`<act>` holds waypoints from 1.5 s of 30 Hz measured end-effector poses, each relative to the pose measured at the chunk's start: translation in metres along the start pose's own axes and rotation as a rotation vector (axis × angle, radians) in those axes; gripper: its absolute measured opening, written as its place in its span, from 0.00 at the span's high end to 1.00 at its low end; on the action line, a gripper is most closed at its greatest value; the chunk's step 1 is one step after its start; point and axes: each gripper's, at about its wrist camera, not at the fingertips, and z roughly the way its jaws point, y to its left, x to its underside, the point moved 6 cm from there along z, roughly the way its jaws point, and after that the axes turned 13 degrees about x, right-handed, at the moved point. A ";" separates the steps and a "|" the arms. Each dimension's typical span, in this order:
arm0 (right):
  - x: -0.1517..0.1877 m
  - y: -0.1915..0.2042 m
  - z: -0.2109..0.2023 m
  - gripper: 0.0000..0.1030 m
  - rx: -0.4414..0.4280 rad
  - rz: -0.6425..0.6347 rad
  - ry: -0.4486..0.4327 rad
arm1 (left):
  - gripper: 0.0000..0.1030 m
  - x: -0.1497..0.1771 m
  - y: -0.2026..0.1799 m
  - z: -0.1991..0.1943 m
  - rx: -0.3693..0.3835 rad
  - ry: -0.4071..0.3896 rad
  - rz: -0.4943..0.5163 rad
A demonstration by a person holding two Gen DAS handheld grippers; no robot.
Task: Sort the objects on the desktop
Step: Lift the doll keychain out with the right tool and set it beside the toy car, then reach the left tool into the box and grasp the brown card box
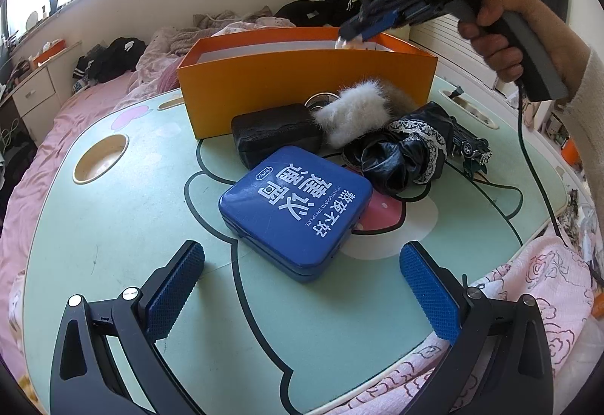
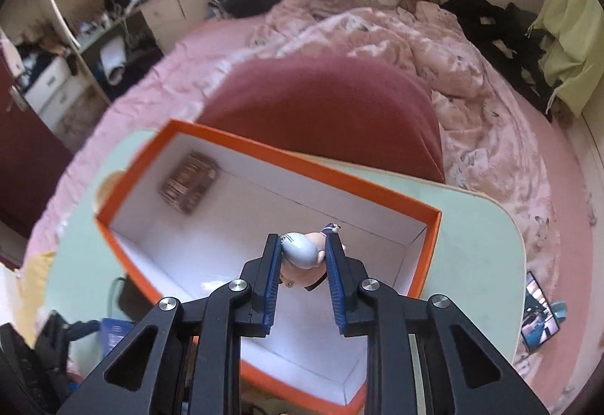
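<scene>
The right gripper [image 2: 302, 256] has its blue pads [image 2: 272, 275] drawn close on a small figurine [image 2: 306, 258], grey rounded head and pinkish body pinched between them, and it hangs over the open orange box [image 2: 264, 166], toward the box's 4 o'clock corner in the right wrist view; inside, at about 10 o'clock, a small brown woven piece [image 2: 188, 186] already lies on the white floor. From the left wrist view the same figurine [image 1: 345, 43] shows just above the box's far rim at 1 o'clock, the person's hand [image 1: 502, 37] on the handle. The left gripper [image 1: 302, 286] stands wide apart with nothing in it, low over the mint-green lap table [image 1: 113, 245], the blue tin [image 1: 296, 211] just beyond its fingertips at 12 o'clock. Past the tin, against the box's near wall, sit a black pouch [image 1: 275, 134], a grey fur piece [image 1: 355, 115], a black lace-trimmed bundle [image 1: 407, 151] and a dark toy car [image 1: 470, 147]. To do the drop well, I would lower the figurine well inside the walls before parting the jaws, keep it away from the woven piece, and let go near the floor so it neither bounces nor catches the rim
</scene>
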 end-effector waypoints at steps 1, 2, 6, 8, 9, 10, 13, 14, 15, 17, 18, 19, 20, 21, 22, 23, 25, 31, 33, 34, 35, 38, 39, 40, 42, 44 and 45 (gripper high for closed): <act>0.002 0.002 -0.008 0.78 -0.012 0.012 -0.022 | 0.00 0.000 0.000 0.000 0.000 0.000 0.000; 0.004 0.003 -0.019 0.78 -0.026 0.025 -0.050 | 0.00 0.000 0.000 0.000 0.001 0.001 0.001; 0.012 0.005 -0.071 0.78 -0.079 0.069 -0.190 | 0.00 0.000 0.000 0.000 0.002 0.003 0.003; 0.027 0.008 -0.096 0.78 -0.084 0.066 -0.255 | 0.00 0.001 0.000 0.000 0.003 0.004 0.005; 0.037 0.010 -0.104 0.78 -0.076 0.054 -0.276 | 0.00 0.000 0.000 0.000 0.004 0.004 0.005; 0.049 0.013 -0.111 0.78 -0.066 0.040 -0.291 | 0.00 0.001 0.000 0.000 0.004 0.004 0.005; 0.076 0.020 -0.111 0.78 -0.050 0.019 -0.287 | 0.00 0.001 0.000 0.000 0.005 0.005 0.006; 0.081 0.019 -0.107 0.78 -0.044 0.018 -0.280 | 0.00 0.001 0.000 0.000 0.006 0.006 0.008; 0.086 0.019 -0.102 0.78 -0.034 0.017 -0.273 | 0.00 0.001 0.000 0.000 0.007 0.006 0.008; 0.090 0.019 -0.099 0.78 -0.031 0.019 -0.282 | 0.00 0.001 0.000 0.000 0.008 0.007 0.010; 0.091 0.018 -0.098 0.78 -0.040 0.026 -0.289 | 0.00 0.001 0.000 0.000 0.008 0.008 0.011; 0.093 0.017 -0.099 0.77 -0.052 0.036 -0.299 | 0.00 0.001 0.001 0.000 0.008 0.007 0.011; 0.095 0.017 -0.101 0.70 -0.058 0.042 -0.307 | 0.00 0.001 0.000 0.000 0.010 0.008 0.011; 0.100 0.016 -0.105 0.58 -0.044 0.044 -0.317 | 0.00 0.001 0.000 0.000 0.011 0.008 0.011; 0.104 0.016 -0.107 0.51 -0.016 0.039 -0.326 | 0.00 0.001 0.001 0.000 0.012 0.009 0.011; 0.111 0.017 -0.109 0.40 0.034 0.023 -0.328 | 0.00 0.001 0.001 0.000 0.013 0.010 0.013; 0.126 0.019 -0.109 0.33 0.098 -0.011 -0.311 | 0.00 0.001 0.001 0.000 0.013 0.010 0.014; 0.192 0.033 -0.101 0.30 0.156 -0.121 -0.221 | 0.00 0.001 0.001 0.000 0.017 0.013 0.017; 0.212 0.036 -0.093 0.27 0.144 -0.116 -0.192 | 0.00 0.001 0.002 0.000 0.017 0.013 0.018; 0.219 0.037 -0.088 0.27 0.141 -0.113 -0.177 | 0.00 0.001 0.002 0.000 0.017 0.013 0.018; 0.226 0.037 -0.081 0.27 0.139 -0.114 -0.161 | 0.00 0.001 0.002 0.000 0.019 0.015 0.020; 0.226 0.036 -0.069 0.20 0.116 -0.061 -0.173 | 0.00 0.001 0.001 0.000 0.018 0.016 0.023; 0.225 0.035 -0.066 0.17 0.109 -0.037 -0.172 | 0.00 0.001 0.002 0.000 0.018 0.017 0.022; 0.225 0.036 -0.064 0.11 0.120 -0.025 -0.184 | 0.00 0.001 0.002 -0.001 0.018 0.016 0.021; 0.226 0.037 -0.060 0.00 0.140 0.006 -0.235 | 0.00 0.001 0.002 0.000 0.017 0.017 0.023; 0.228 0.042 -0.060 0.00 0.159 0.029 -0.296 | 0.00 0.001 0.001 -0.001 0.017 0.018 0.025; 0.228 0.044 -0.060 0.00 0.163 0.029 -0.307 | 0.00 0.001 0.001 -0.001 0.017 0.019 0.024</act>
